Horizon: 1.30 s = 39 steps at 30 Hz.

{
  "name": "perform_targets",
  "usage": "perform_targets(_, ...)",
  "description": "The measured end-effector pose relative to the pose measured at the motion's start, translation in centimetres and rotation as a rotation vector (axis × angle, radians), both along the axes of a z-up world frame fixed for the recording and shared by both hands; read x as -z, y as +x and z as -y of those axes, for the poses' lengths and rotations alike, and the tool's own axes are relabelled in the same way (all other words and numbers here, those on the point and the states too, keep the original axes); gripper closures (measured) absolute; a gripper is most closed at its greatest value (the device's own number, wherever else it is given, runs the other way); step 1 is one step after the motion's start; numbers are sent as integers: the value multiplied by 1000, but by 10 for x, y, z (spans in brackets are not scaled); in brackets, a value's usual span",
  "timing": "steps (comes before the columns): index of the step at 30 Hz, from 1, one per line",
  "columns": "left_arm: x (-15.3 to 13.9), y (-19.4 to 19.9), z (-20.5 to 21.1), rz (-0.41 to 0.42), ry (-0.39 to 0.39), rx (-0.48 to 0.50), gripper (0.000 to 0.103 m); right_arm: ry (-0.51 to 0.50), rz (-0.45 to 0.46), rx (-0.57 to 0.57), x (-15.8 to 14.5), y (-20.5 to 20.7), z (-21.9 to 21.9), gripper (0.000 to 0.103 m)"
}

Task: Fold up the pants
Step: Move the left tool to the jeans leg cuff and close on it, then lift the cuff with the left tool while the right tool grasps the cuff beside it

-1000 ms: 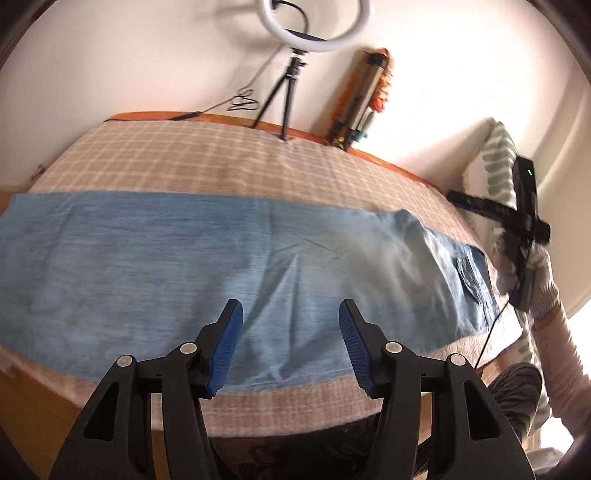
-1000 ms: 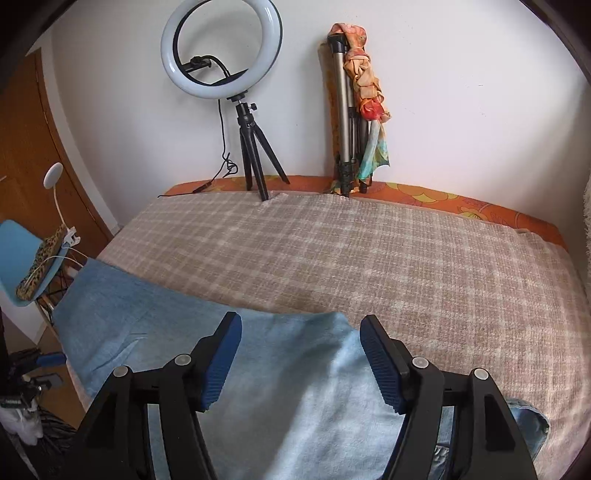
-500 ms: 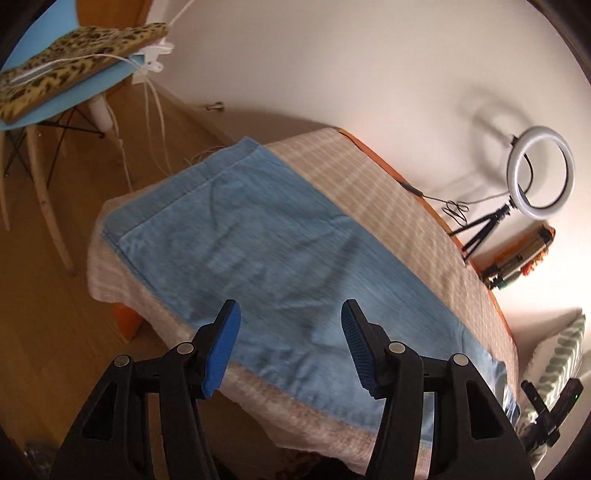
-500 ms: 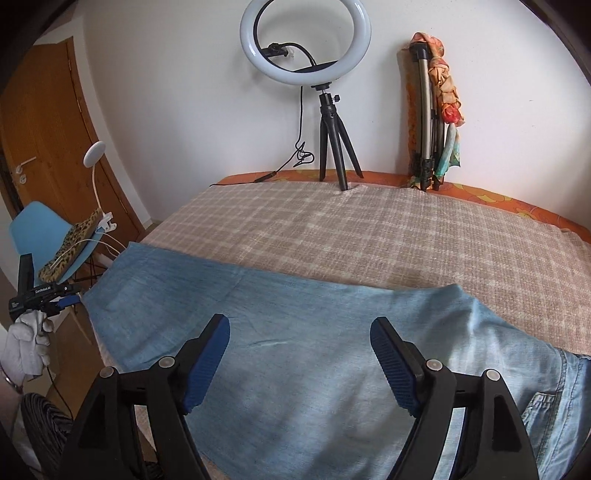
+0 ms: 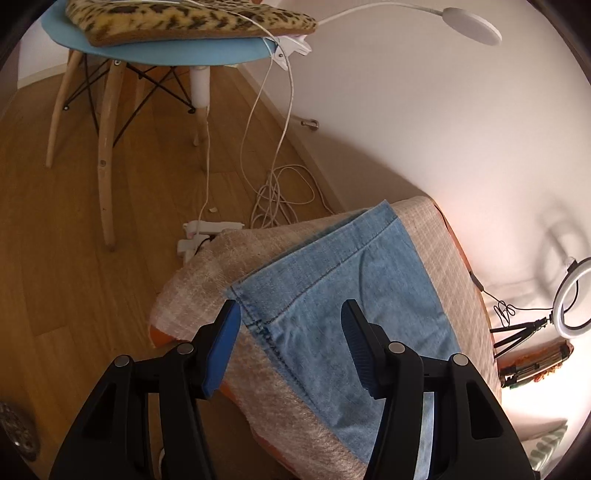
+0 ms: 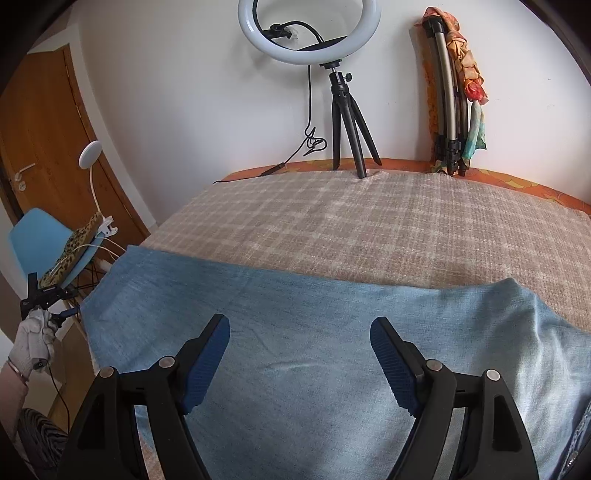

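- The left gripper (image 5: 290, 345) has its fingers apart with nothing gripped; the pants (image 5: 343, 295) hem corner lies between and below the tips.
- The right gripper (image 6: 299, 363), its jaws having just been opening, hangs empty over the pants' middle.
- Ahead of its fingers: plaid blanket (image 6: 369, 221); ring light (image 6: 308, 31); folded tripod (image 6: 448, 96).

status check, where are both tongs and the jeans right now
Left tongs open over the hem corner. Right tongs open, just widened, nothing between them. Jeans flat on the bed, unfolded. Nothing in the way.
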<state>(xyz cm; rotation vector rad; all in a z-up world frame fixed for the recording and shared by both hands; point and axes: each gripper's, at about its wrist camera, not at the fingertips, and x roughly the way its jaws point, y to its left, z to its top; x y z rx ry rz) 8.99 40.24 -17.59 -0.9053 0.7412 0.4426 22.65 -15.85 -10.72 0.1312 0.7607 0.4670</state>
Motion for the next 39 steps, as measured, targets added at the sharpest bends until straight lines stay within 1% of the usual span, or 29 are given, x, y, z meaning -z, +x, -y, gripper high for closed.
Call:
perform_targets(2, 7, 2, -2, -14, -11, 3, 48, -20, -3, -9, 3, 3, -7, 22)
perform_targets(6, 19, 3, -6, -7, -55, 2, 48, -46, -19, -48, 10, 6, -19, 22)
perform_targets(10, 24, 3, -12, 41, -105, -10, 51, -75, -17, -55, 12, 9, -25, 22)
perform_targets(12, 19, 4, -11, 48, -85, -10, 53, -78, -20, -45, 13, 11, -23, 22)
perform_targets(13, 16, 4, -11, 59, -76, -8, 57, -74, -23, -38, 13, 12, -21, 22)
perform_targets(15, 9, 3, -9, 82, -60, -7, 62, -62, -34, -23, 14, 15, -17, 22)
perform_targets(17, 4, 5, -7, 92, -39, -2, 62, -49, -46, -8, 15, 18, -13, 22)
perform_targets(20, 7, 14, -3, 46, -14, 5, 62, -35, -54, 4, 15, 19, -10, 22)
perform_targets(22, 14, 19, -1, 22, -28, 17, 62, -37, -51, 5, 15, 19, -10, 22)
perform_targets(23, 13, 21, 2, 17, -8, 15, 62, -39, -49, 4, 14, 19, -10, 22)
perform_targets(25, 9, 25, 7, -8, 57, 29, 62, -43, -44, 2, 13, 18, -11, 22)
perform_targets(26, 8, 27, 10, -20, 93, 35, 68, -43, -44, 0, 13, 18, -11, 22)
perform_targets(27, 7, 27, 13, -34, 127, 38, 86, -44, -43, -2, 13, 18, -11, 22)
perform_targets(28, 6, 27, 14, -41, 156, 39, 88, -46, -43, -5, 13, 17, -12, 22)
perform_targets(31, -2, 25, 17, 7, 178, 56, 89, -56, -46, -18, 13, 15, -15, 22)
perform_targets(34, -19, 28, 29, 44, 249, 104, 90, -57, -54, -29, 12, 12, -19, 22)
perform_targets(36, -28, 32, 42, 66, 291, 146, 90, -32, -73, -29, 8, 12, -21, 22)
perform_targets(39, -37, 38, 63, 91, 332, 218, 91, 46, -126, -59, -1, 20, -31, 22)
